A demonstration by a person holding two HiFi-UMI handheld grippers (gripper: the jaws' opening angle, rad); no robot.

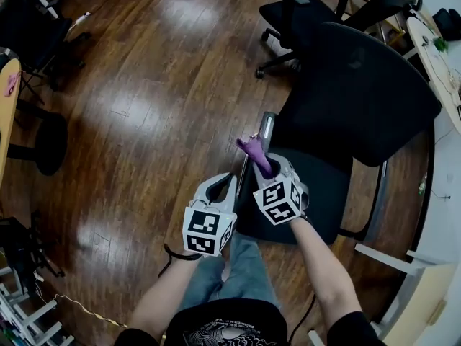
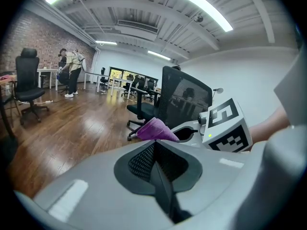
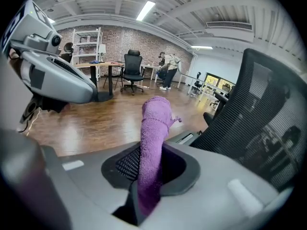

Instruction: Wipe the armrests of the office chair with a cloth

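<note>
Looking down in the head view, we log the office chair [image 1: 360,92] at right of frame, black mesh back above, dark seat below. Its near armrest [image 1: 267,127], a grey strip, runs up the centre. Right gripper [image 1: 265,166] sits at the armrest's lower end, clamped on a purple cloth [image 1: 253,150] that sticks up out of the jaws over the armrest; we cannot tell whether cloth touches armrest. Left gripper [image 1: 225,184] is just beside it, to the left, over the wooden floor [image 1: 144,85]. A second chair [image 1: 302,13] stands at top centre.

Left gripper view: left gripper [image 2: 158,166] has its jaws pressed together with nothing between them. Beyond them, centre frame, the cloth [image 2: 154,130] and the right gripper's marker cube [image 2: 230,126]; chair back [image 2: 184,97] behind.

Right gripper view: right gripper [image 3: 144,171] is pinched on the cloth [image 3: 154,128], which rises upright from the jaws in centre frame. Chair back [image 3: 268,119] fills the right; left gripper [image 3: 53,75] at upper left
</note>
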